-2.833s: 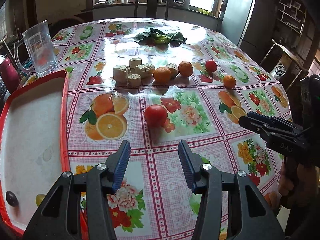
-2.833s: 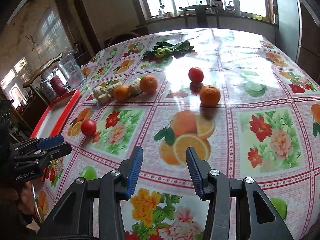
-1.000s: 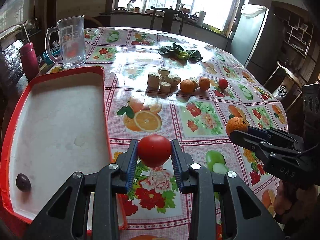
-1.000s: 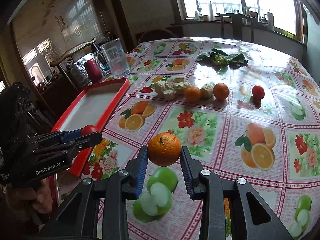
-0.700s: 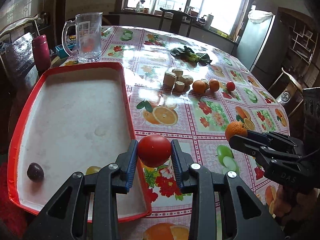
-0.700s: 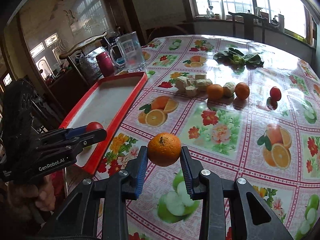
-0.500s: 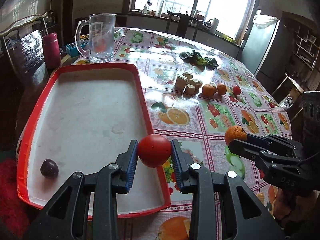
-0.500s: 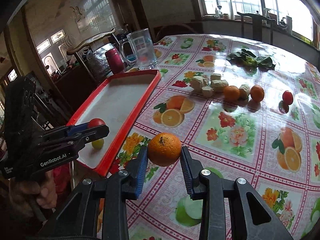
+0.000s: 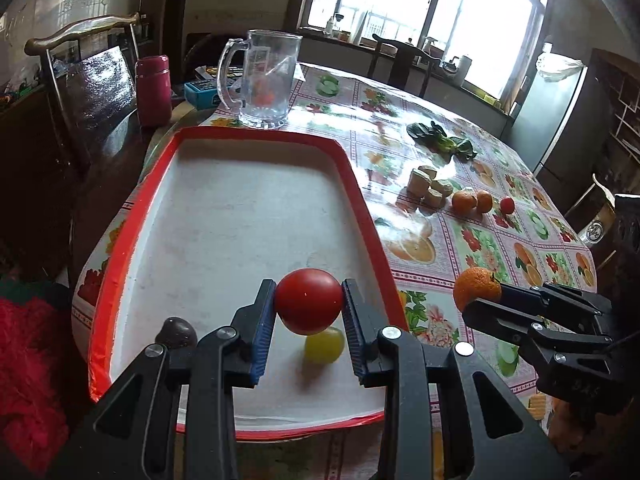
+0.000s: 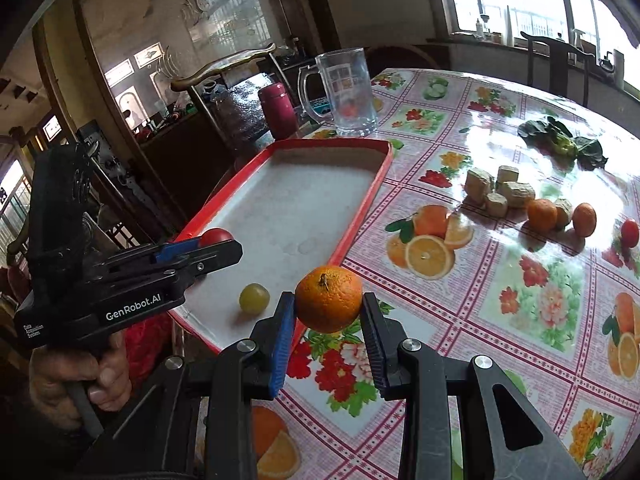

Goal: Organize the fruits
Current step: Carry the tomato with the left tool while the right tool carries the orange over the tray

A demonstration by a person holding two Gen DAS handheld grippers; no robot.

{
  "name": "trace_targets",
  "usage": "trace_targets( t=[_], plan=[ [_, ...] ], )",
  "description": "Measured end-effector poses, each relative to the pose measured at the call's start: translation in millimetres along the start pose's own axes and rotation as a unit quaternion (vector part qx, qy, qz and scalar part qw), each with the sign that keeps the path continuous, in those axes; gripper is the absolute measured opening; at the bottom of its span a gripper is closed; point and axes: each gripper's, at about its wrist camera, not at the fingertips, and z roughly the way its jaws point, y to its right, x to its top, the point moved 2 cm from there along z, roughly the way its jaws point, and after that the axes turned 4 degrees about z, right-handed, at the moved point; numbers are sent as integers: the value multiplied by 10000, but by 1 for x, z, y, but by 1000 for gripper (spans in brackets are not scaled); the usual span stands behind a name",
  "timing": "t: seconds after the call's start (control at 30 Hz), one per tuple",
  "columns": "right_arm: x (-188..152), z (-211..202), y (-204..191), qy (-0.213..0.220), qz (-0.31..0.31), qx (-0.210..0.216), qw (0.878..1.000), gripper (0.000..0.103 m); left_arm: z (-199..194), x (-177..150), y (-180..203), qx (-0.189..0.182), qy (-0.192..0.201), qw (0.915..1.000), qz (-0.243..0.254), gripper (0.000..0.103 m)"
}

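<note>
A round table with a shiny fruit-and-flower cloth (image 9: 472,240) fills the sunny room; the round red tomato (image 9: 309,300) is pinched tight in the left gripper (image 9: 308,312), up in the air over the red-rimmed white tray (image 9: 352,184); at its 6 o'clock a small yellow-green grape (image 9: 324,345) lies in the tray, and at 8 o'clock a dark plum (image 9: 176,333); the right gripper (image 10: 329,318) squeezes a bumpy orange mandarin (image 10: 329,298) above the tablecloth just beside the tray's corner.

Tray (image 9: 248,216) mostly bare, perhaps unobstructed
</note>
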Motion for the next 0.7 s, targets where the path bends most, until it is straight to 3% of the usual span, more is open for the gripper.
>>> trace_targets(
  t=[0.7],
  plan=[
    [29, 78, -50, -521, -443, 281, 9973, 33, 16, 4, -73, 407, -147, 9978, -493, 30]
  ],
)
